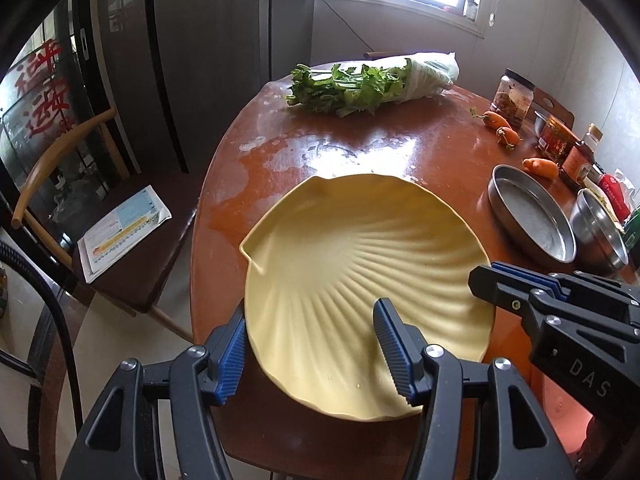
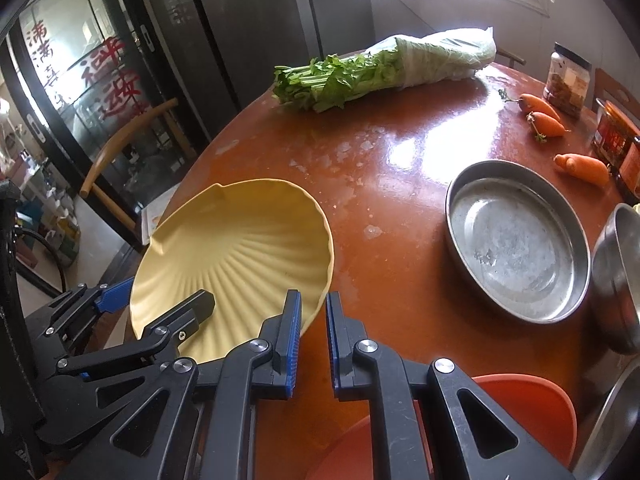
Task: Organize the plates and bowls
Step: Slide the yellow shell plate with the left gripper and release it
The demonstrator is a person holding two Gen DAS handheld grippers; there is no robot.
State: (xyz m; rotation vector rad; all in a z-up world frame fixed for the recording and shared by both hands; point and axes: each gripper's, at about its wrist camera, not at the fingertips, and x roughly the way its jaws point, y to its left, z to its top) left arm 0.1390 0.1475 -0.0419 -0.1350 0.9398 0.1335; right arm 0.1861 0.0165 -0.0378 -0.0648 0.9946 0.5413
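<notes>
A yellow shell-shaped plate (image 1: 360, 280) sits tilted at the near left edge of the round wooden table (image 1: 360, 148); it also shows in the right wrist view (image 2: 236, 256). My left gripper (image 1: 310, 344) is open, its jaws straddling the plate's near rim, one finger over the inside, one outside. My right gripper (image 2: 313, 332) is open only a narrow gap and empty, just right of the plate's rim; it shows in the left wrist view (image 1: 488, 280). A steel round pan (image 2: 516, 240) and a steel bowl (image 2: 618, 280) lie to the right.
Bagged celery (image 2: 380, 68) lies at the table's far side. Carrots (image 2: 584, 166) and jars (image 2: 568, 80) stand at the right. An orange bowl (image 2: 520, 412) sits under my right gripper. A chair (image 1: 132, 216) with a leaflet stands left of the table.
</notes>
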